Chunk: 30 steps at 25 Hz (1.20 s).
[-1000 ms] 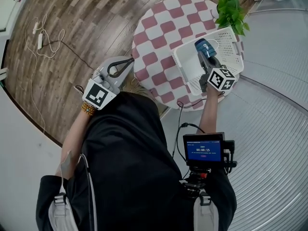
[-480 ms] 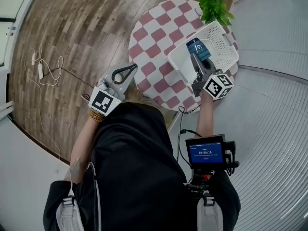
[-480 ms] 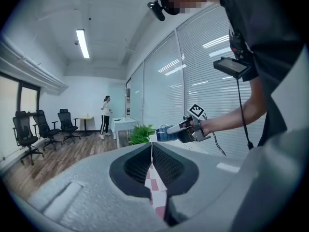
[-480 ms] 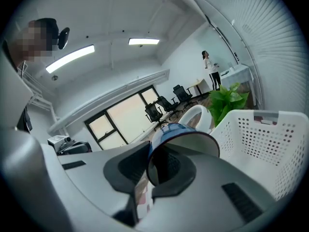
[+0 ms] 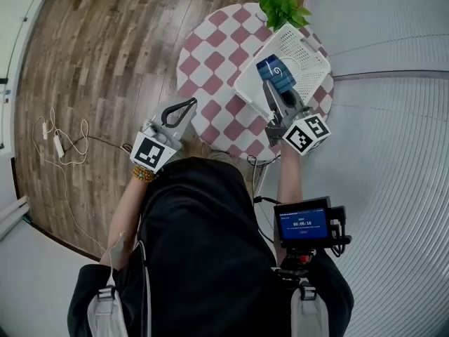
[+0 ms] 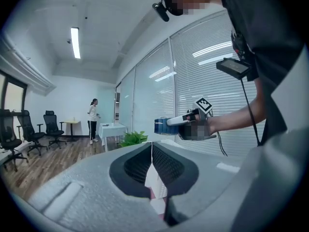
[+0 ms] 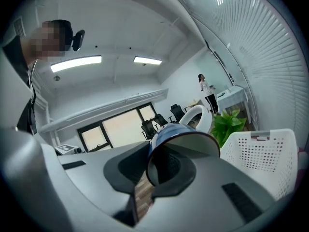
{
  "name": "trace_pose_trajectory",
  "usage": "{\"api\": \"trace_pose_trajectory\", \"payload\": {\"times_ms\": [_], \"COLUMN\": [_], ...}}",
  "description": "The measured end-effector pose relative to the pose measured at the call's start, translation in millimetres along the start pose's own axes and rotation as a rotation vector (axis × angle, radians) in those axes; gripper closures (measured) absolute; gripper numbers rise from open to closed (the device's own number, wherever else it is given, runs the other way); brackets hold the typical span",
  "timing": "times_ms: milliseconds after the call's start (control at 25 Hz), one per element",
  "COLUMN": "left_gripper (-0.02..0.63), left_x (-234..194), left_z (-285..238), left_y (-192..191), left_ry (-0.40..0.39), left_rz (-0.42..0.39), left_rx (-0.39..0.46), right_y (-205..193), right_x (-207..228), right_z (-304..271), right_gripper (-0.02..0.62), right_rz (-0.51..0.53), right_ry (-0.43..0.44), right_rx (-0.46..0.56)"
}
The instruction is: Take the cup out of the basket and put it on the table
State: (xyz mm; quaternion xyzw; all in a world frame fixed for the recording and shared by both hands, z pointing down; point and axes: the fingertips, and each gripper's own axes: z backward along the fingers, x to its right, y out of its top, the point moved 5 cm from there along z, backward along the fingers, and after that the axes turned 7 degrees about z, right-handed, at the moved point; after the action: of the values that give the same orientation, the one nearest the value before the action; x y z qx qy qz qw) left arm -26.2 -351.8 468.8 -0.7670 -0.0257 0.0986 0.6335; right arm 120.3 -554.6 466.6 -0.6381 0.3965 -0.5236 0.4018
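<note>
While the right gripper (image 5: 274,93) is pinching the blue mug (image 5: 276,74) by its wall between nearly closed jaws, the mug is hanging above the white basket (image 5: 309,56) at the three o'clock side of the checked table (image 5: 210,62). That thin, one-sided hold is risking a pivot or slip. On the left gripper (image 5: 186,105), the jaws are resting closed, empty.

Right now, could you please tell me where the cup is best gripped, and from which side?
At the rim wall, from the open mouth, one jaw inside: the right gripper holds the cup so, its handle on the far side.
</note>
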Motion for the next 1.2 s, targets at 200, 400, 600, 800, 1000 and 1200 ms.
{"api": "trace_pose_trajectory", "payload": {"times_ms": [200, 400, 600, 800, 1000, 1200], "left_gripper": [0.601, 0.601, 0.601, 0.601, 0.601, 0.601], "left_x": [-2, 1, 4, 2, 9, 13], "left_z": [-5, -6, -5, -1, -1, 0], "left_y": [10, 22, 29, 31, 33, 37], "left_ry": [-0.06, -0.115, -0.161, -0.185, -0.232, -0.261], "left_rz": [-0.012, -0.022, -0.005, -0.047, -0.057, -0.063], "left_rx": [0.028, 0.039, 0.053, 0.047, 0.049, 0.073], "right_y": [20, 31, 31, 33, 35, 33], "right_x": [-36, -68, -95, -116, -138, -161], "right_z": [9, 13, 16, 7, 16, 20], "right_gripper": [0.563, 0.563, 0.563, 0.563, 0.563, 0.563], "right_rz": [0.098, 0.176, 0.236, 0.263, 0.294, 0.351], "right_ry": [-0.016, -0.028, -0.029, -0.008, -0.018, -0.012], "right_rx": [0.086, 0.134, 0.168, 0.202, 0.217, 0.263]}}
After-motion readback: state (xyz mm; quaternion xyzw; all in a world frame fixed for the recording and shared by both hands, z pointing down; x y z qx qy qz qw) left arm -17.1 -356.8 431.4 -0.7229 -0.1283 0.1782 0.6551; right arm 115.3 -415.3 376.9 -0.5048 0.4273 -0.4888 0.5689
